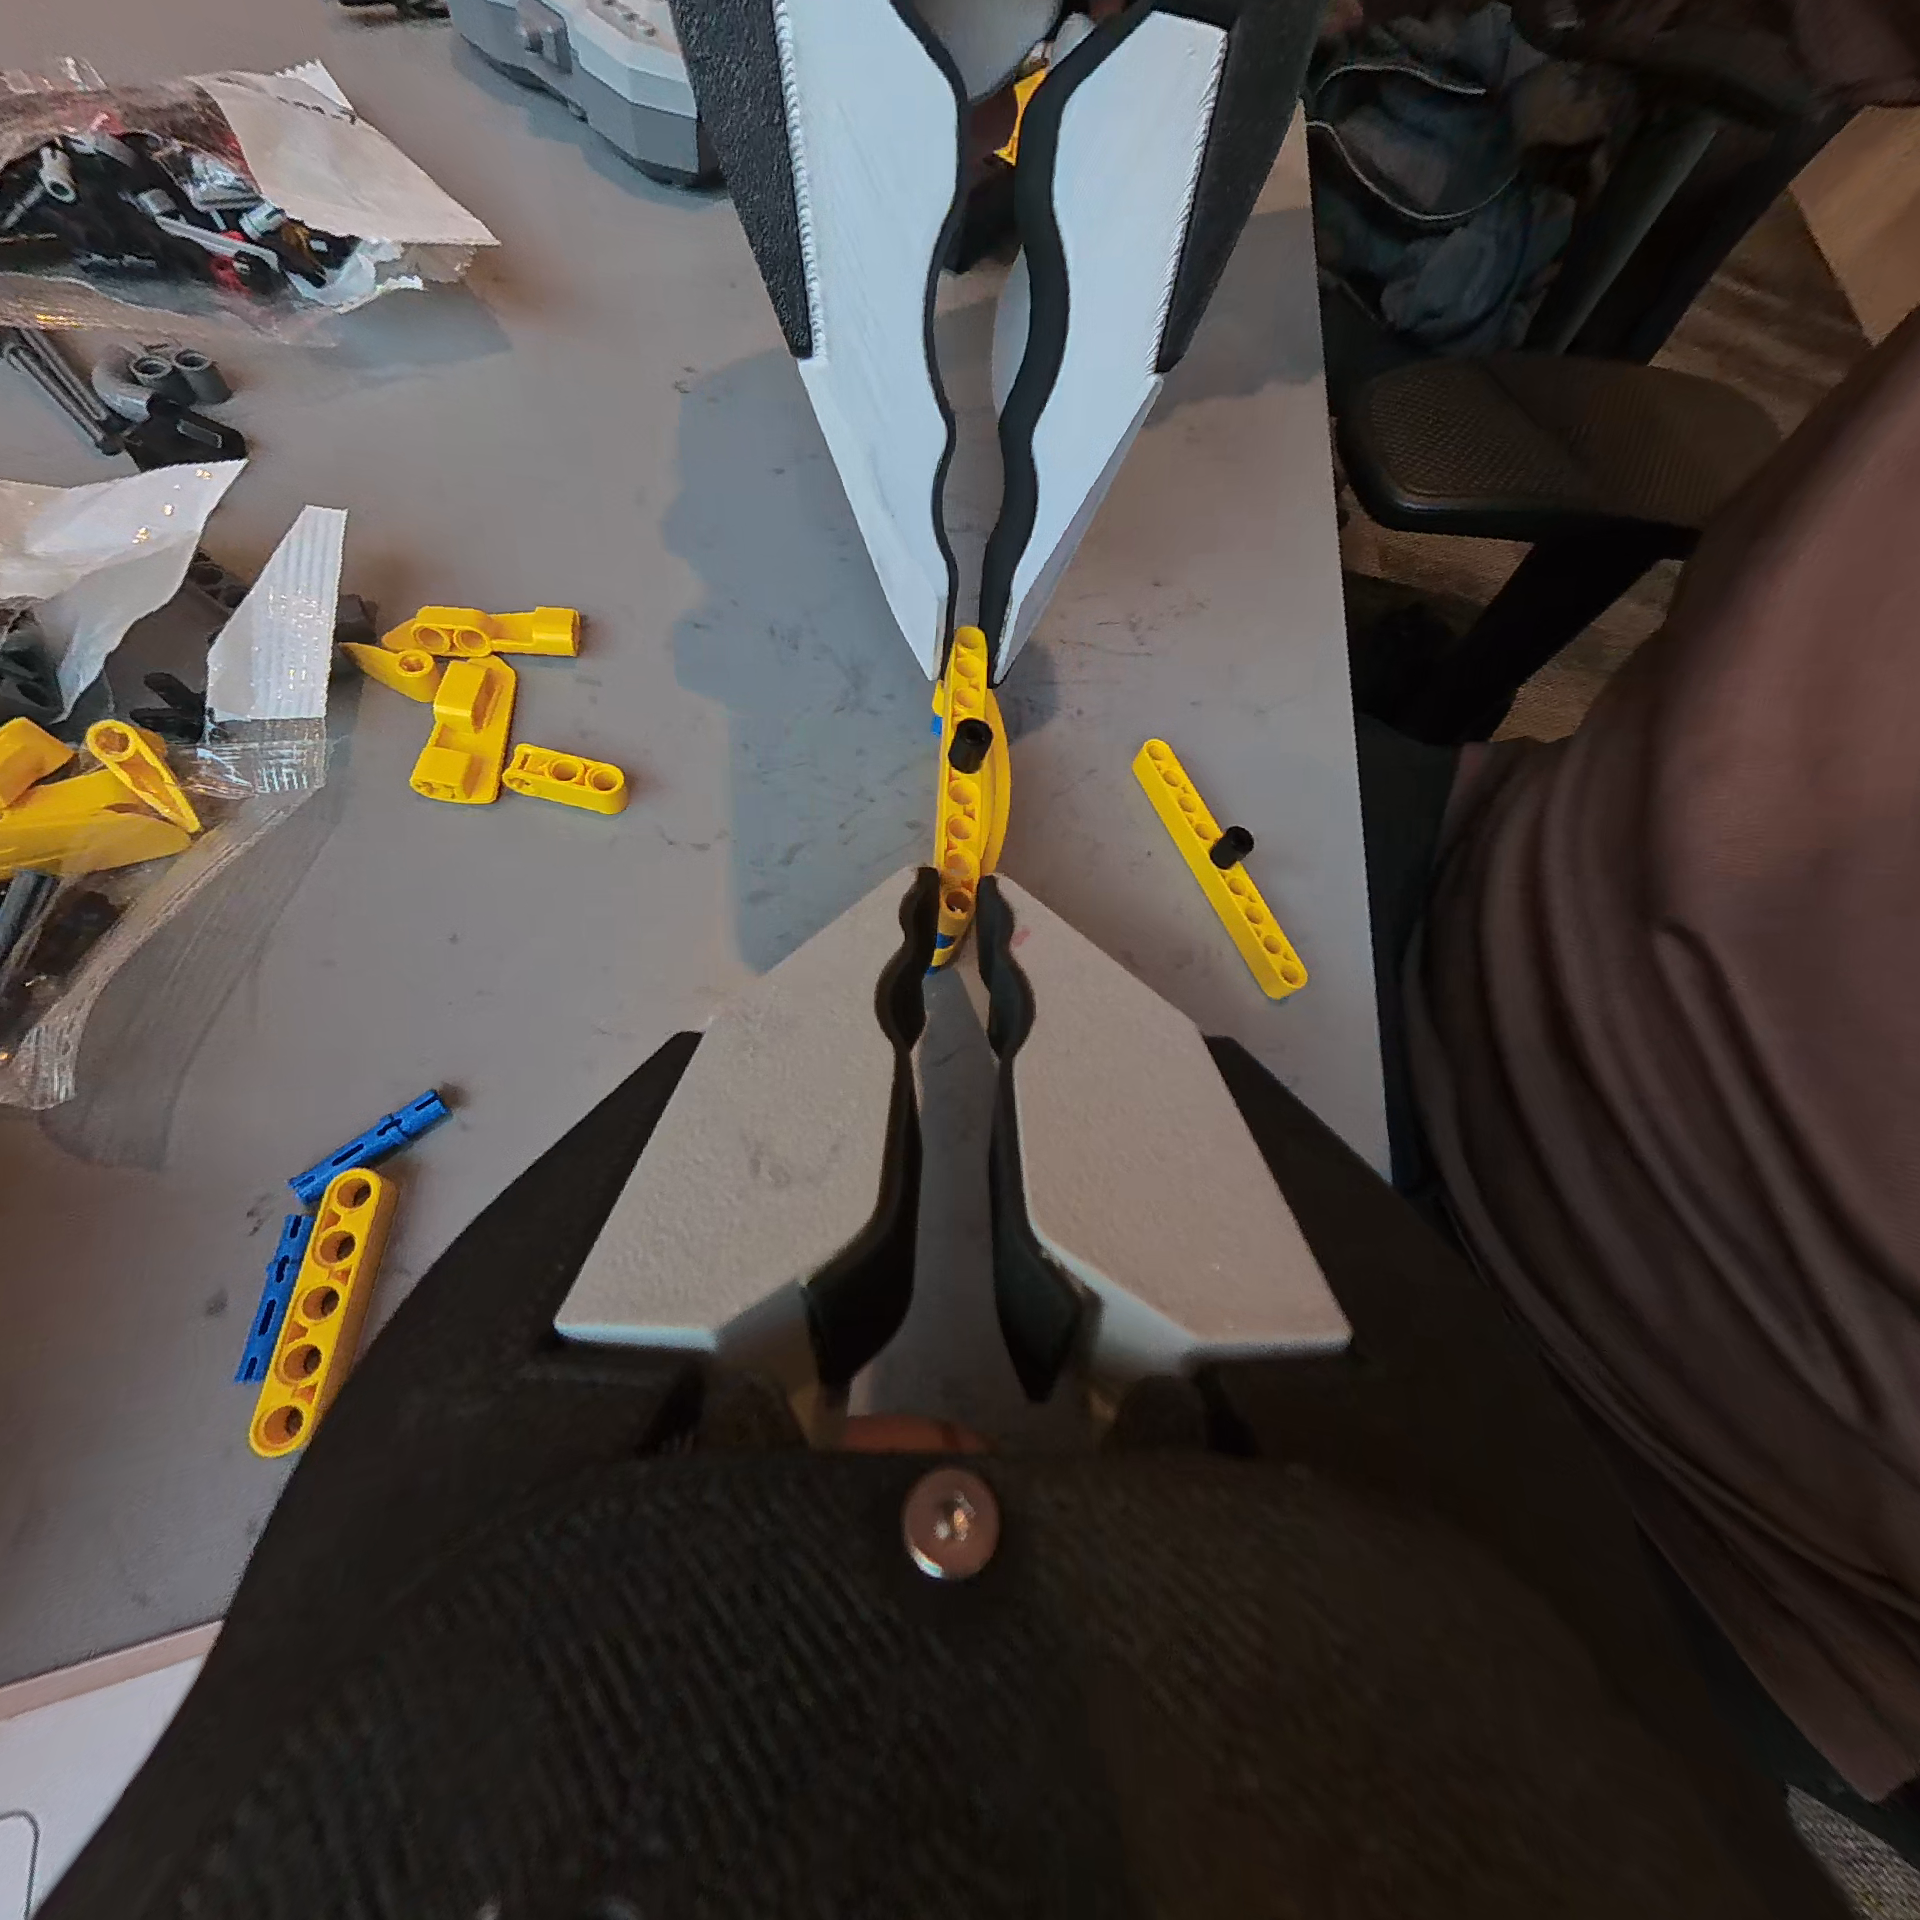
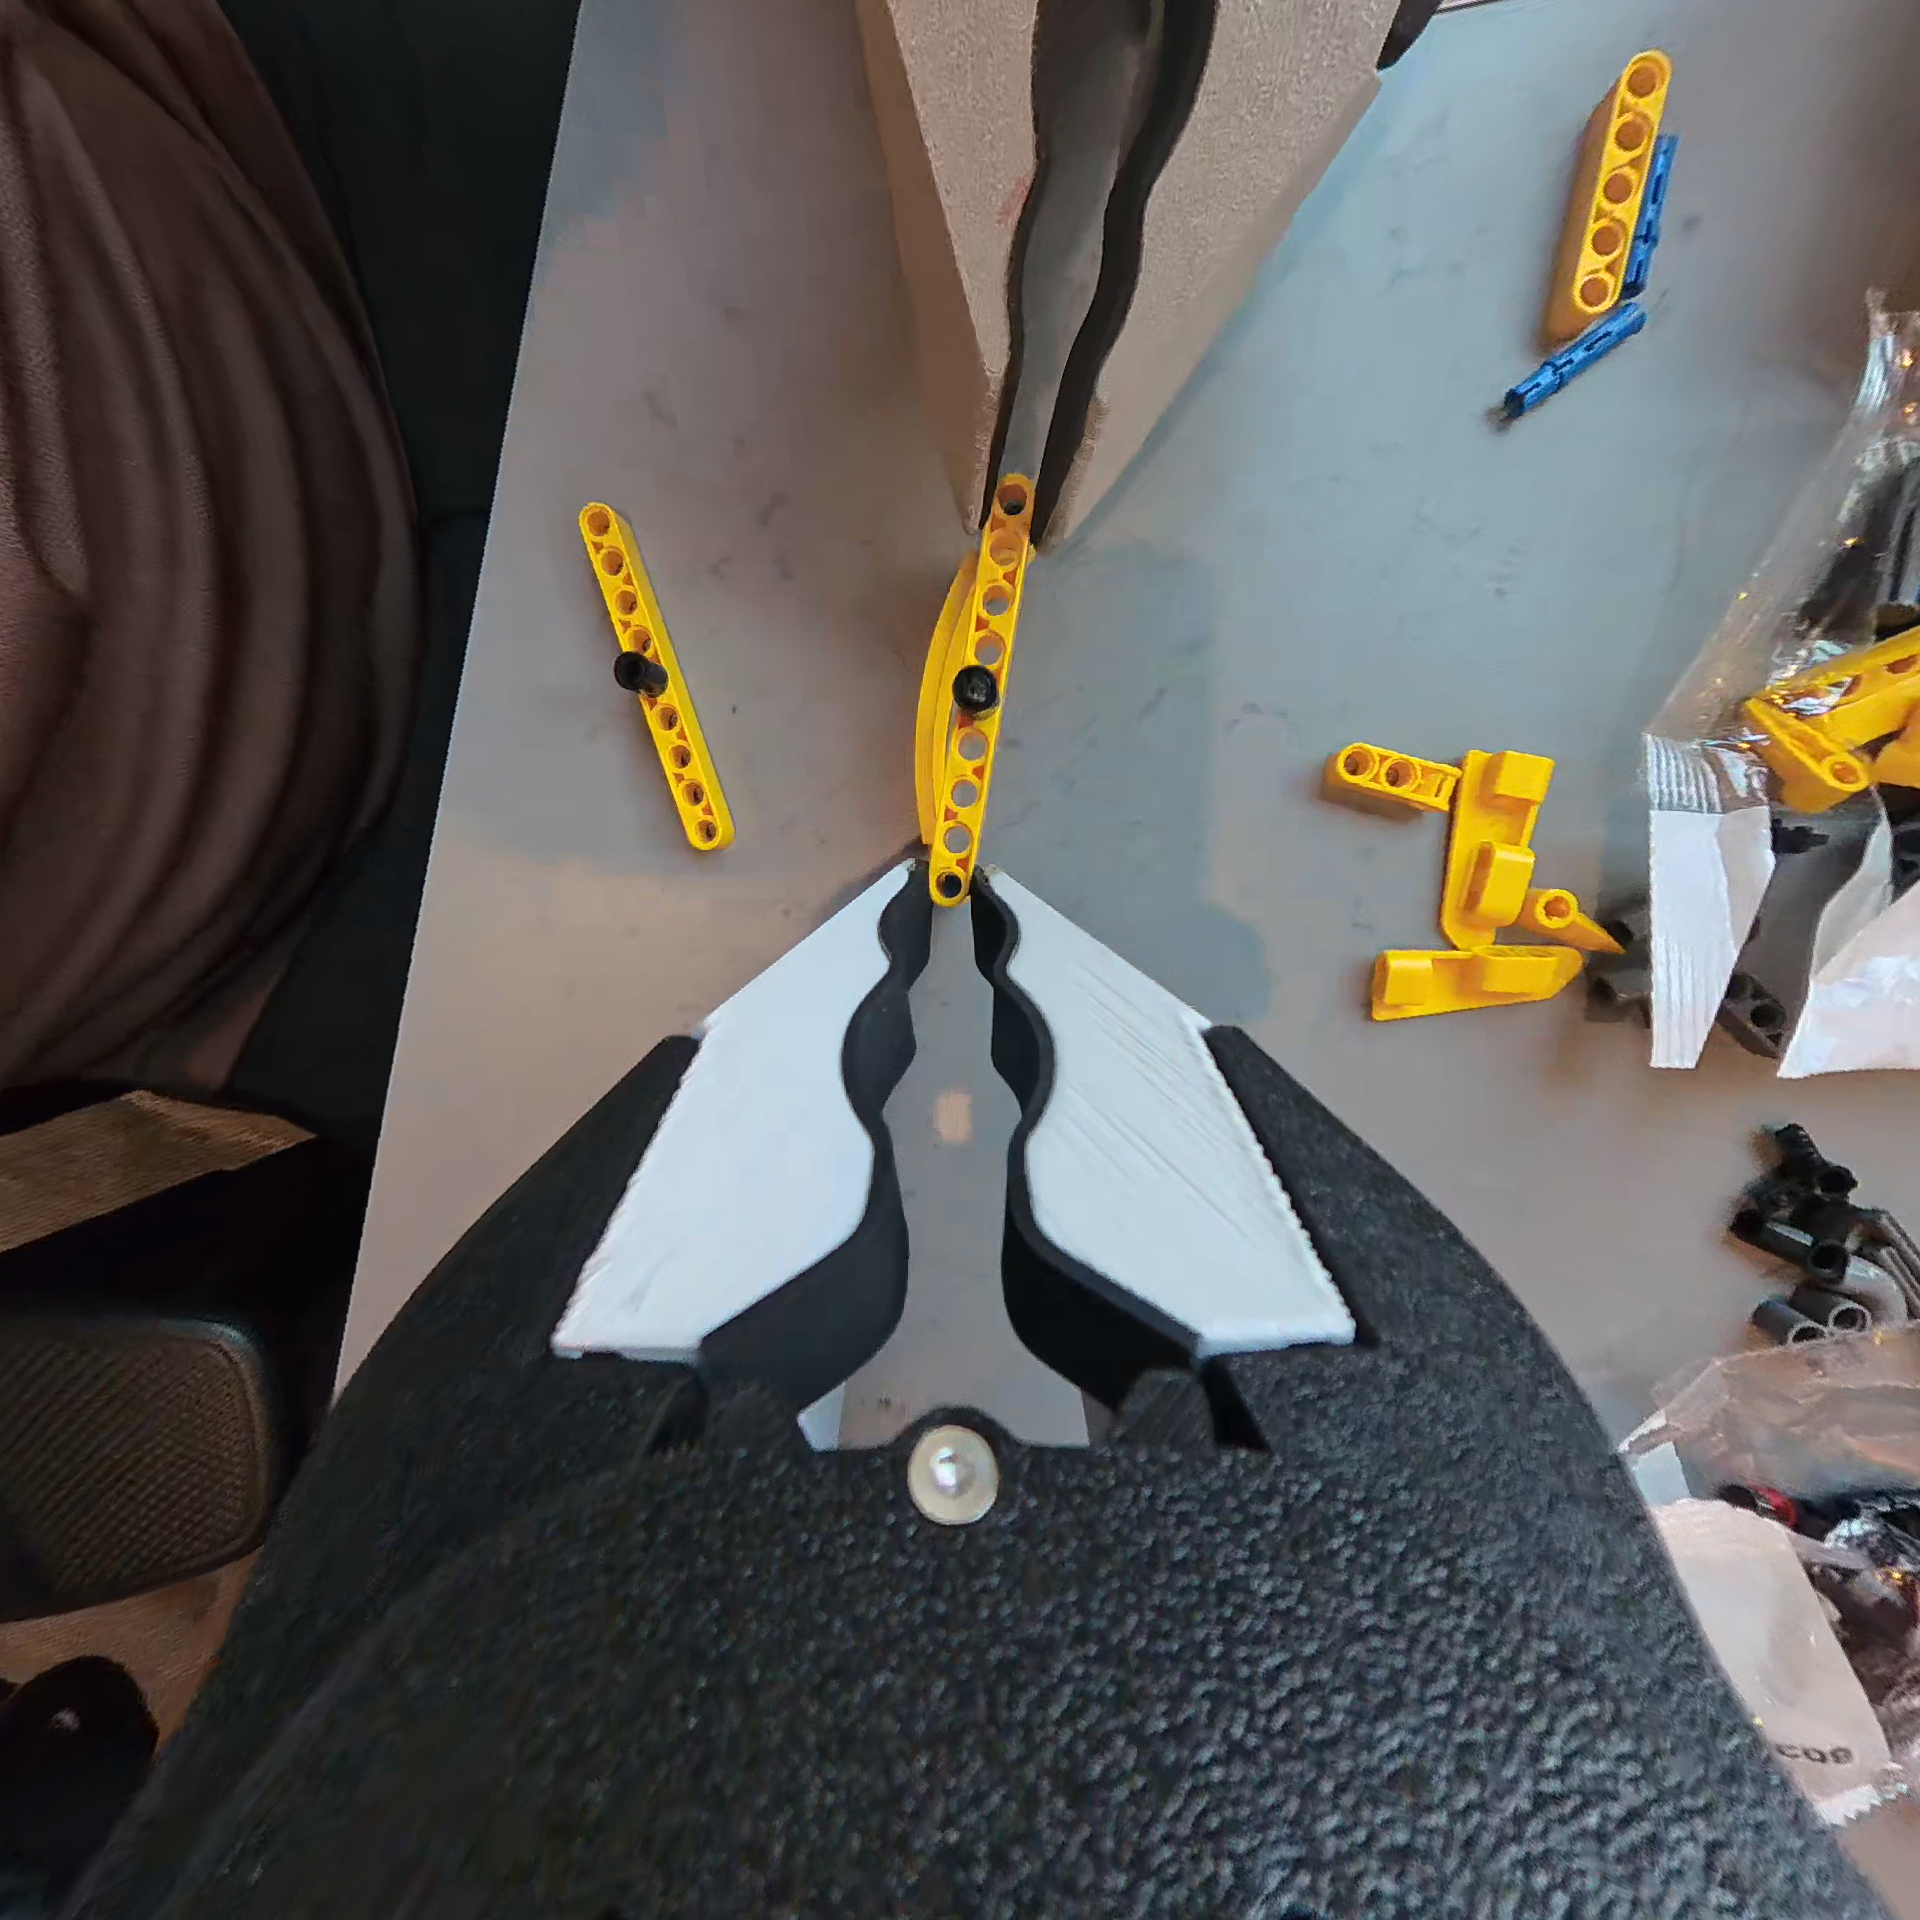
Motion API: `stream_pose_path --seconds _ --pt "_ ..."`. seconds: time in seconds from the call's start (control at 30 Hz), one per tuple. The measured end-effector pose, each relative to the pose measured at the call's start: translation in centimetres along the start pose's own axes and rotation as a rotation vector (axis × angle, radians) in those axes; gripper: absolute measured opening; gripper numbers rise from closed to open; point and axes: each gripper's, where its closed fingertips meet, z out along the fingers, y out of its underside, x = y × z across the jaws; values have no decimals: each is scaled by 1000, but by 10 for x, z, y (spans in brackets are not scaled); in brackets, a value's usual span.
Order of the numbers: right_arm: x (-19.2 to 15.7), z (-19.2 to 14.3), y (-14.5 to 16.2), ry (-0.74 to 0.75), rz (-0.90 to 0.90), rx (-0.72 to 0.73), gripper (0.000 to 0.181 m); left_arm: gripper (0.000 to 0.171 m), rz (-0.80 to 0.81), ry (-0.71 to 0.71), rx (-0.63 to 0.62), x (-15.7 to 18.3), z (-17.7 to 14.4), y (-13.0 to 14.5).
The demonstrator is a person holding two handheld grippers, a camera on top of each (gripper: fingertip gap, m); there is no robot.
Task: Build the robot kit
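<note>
A long yellow holed beam point(image 1: 962, 795) with a black pin point(image 1: 969, 744) in its middle and a curved yellow panel point(image 2: 933, 665) behind it is held above the grey table point(image 1: 582, 935) between both grippers. My left gripper point(image 1: 953, 896) is shut on its near end. The right gripper point(image 1: 971, 649) grips the far end. In the right wrist view the same beam point(image 2: 982, 696) runs from my right gripper point(image 2: 951, 883), shut on one end, to the left gripper point(image 2: 1013, 509). A bit of blue shows under the beam at my left fingertips.
A second long yellow beam with a black pin point(image 1: 1218, 868) point(image 2: 652, 673) lies near the table edge beside a person's brown-clad body point(image 1: 1683, 1039). A short yellow beam with blue pins point(image 1: 322, 1304), a cluster of yellow pieces point(image 1: 488, 696) and plastic bags of parts point(image 1: 156, 208) lie to the left. The left gripper's tips are roughly 6 cm from the right gripper's.
</note>
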Motion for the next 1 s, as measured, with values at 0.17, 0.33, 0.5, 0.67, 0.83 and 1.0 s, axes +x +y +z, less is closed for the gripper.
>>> stream_pose_path --seconds 0.17,0.33,0.5,0.67,0.83,1.0 --pt "0 1 0 26 -22 -40 7 4 0 -2 0 1 -1 1" --pt "0 2 0 33 -29 -68 7 4 5 -4 -2 1 0 1" --pt "0 3 0 52 -36 -129 7 4 12 -9 -2 1 -1 1" --pt "1 4 -1 78 20 -78 7 4 14 -17 -1 1 -1 2" --pt "2 7 -1 136 36 -29 9 5 -6 2 -7 1 -1 1" --pt "5 3 11 180 28 -90 21 4 -6 4 -8 1 -2 1"
